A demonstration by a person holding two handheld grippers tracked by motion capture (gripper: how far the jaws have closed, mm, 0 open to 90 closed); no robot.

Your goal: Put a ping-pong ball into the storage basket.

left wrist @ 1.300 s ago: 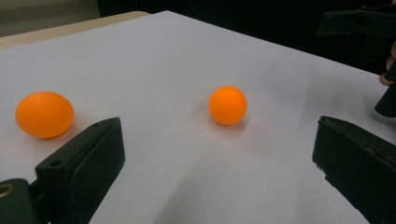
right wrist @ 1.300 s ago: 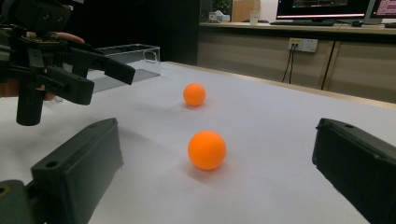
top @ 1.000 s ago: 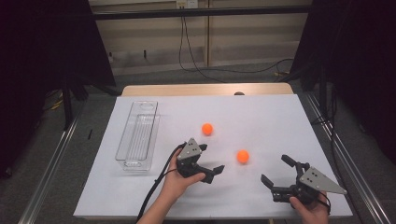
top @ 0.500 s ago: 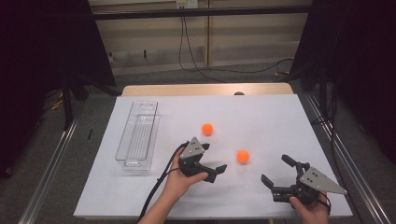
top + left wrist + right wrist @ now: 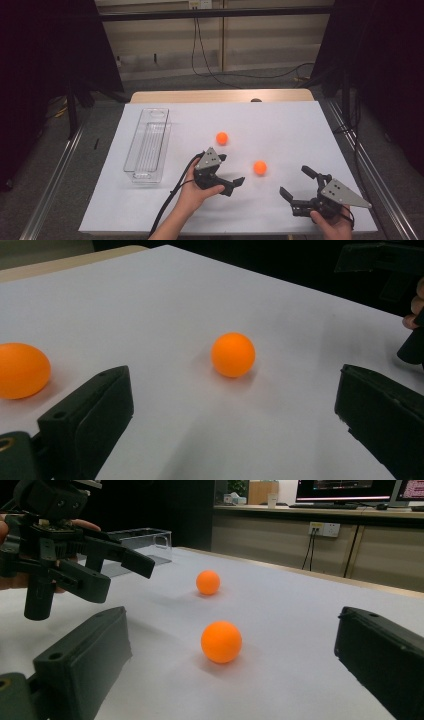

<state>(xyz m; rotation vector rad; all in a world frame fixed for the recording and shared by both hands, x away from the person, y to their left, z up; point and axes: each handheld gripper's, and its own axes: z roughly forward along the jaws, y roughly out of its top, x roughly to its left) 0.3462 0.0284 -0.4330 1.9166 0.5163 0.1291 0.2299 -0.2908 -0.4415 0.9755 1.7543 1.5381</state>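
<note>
- Right gripper point(image 5: 299, 189) sits nearest, at the front right of the white table point(image 5: 300, 125), held in the person's right hand point(image 5: 334, 222). Its jaws stand wide apart w/ nothing between them.
- In the right gripper view the jaws point at the near orange ball point(image 5: 221, 641), which lies on the table a bit ahead of the tips, not touching them.
- Left gripper point(image 5: 230, 172) is a bit farther in, near the middle front, held in the left hand point(image 5: 192, 196). Jaws are also spread wide, nothing in them.
- A black cable point(image 5: 172, 200) runs back from it toward the front edge.
- Near orange ball point(image 5: 260, 167) rests just to the right of the left gripper's tips, between the 2 grippers. In the left gripper view it lies ahead of the gap, free on the table.
- 2nd orange ball point(image 5: 222, 138) lies farther back, near the table's middle, apart from the 1st one. In the left gripper view it shows at the left edge, beside the left jaw.
- Clear plastic tray point(image 5: 148, 145) sits on the left side of the table, long way running front to back, well apart from both balls.
- Far end of the table has a bare wood strip point(image 5: 220, 95).
</note>
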